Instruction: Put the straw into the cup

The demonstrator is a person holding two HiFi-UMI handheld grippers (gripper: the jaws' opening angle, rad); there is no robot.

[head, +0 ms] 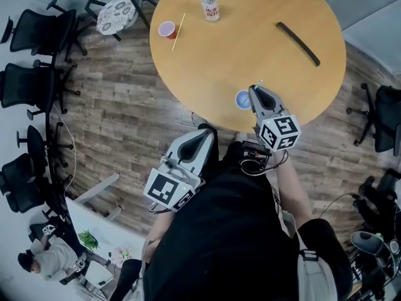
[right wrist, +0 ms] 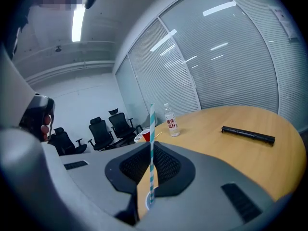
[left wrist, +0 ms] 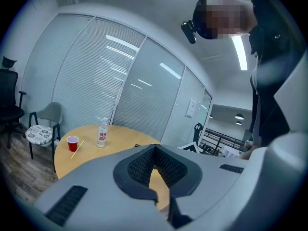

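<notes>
left gripper [left wrist: 155, 150] hangs low off the table, jaws pressed together on nothing. right gripper [right wrist: 151, 147] pinches the teal-and-white striped paper straw [right wrist: 152, 124] upright, its lower end seemingly inside the small blue cup [head: 242, 99] near the round wooden table [head: 250, 36] edge; only letting go is left.

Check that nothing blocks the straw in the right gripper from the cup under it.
Nothing visible does. The straw stands upright in the right gripper, its lower end right at the mouth of the cup below. The bottle and red cup sit far across the table.
</notes>
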